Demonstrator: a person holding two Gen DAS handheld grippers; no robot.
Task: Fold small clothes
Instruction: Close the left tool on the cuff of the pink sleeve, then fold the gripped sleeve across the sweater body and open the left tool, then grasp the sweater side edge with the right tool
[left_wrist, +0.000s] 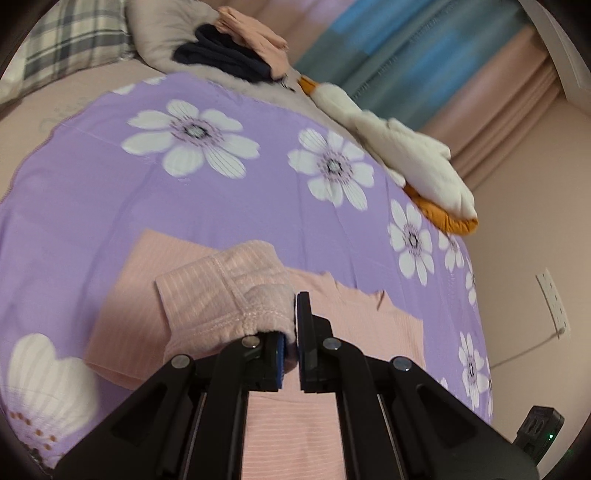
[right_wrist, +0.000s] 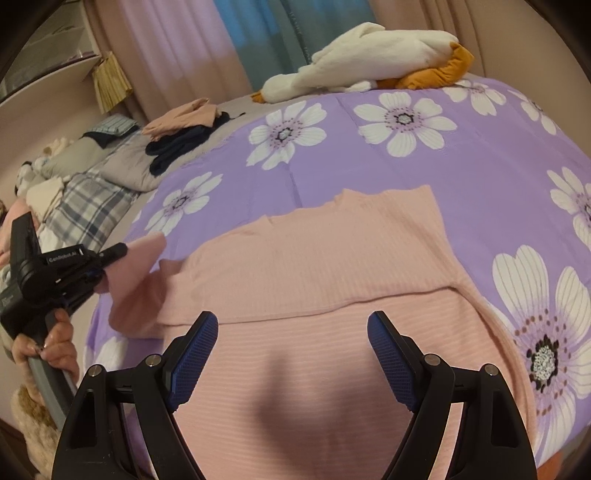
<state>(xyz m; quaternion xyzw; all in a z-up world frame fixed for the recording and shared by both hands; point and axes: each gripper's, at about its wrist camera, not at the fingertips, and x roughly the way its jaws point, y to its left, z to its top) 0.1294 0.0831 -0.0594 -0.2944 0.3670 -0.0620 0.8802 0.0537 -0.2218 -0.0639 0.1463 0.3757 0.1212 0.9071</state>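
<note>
A pink ribbed top (right_wrist: 314, 258) lies spread on the purple flowered bedspread (right_wrist: 461, 166), its lower part folded over. My left gripper (left_wrist: 291, 332) is shut on the top's sleeve cuff (left_wrist: 258, 306) and holds it lifted above the garment. It also shows at the left of the right wrist view (right_wrist: 110, 254), gripping the raised sleeve (right_wrist: 136, 266). My right gripper (right_wrist: 291, 354) is open and empty, hovering over the near part of the top (right_wrist: 295, 387).
A white plush goose (right_wrist: 369, 59) lies at the bed's far edge. A pile of dark and peach clothes (right_wrist: 181, 136) sits at the far left, by a plaid pillow (right_wrist: 88, 206). Curtains (right_wrist: 240, 40) hang behind.
</note>
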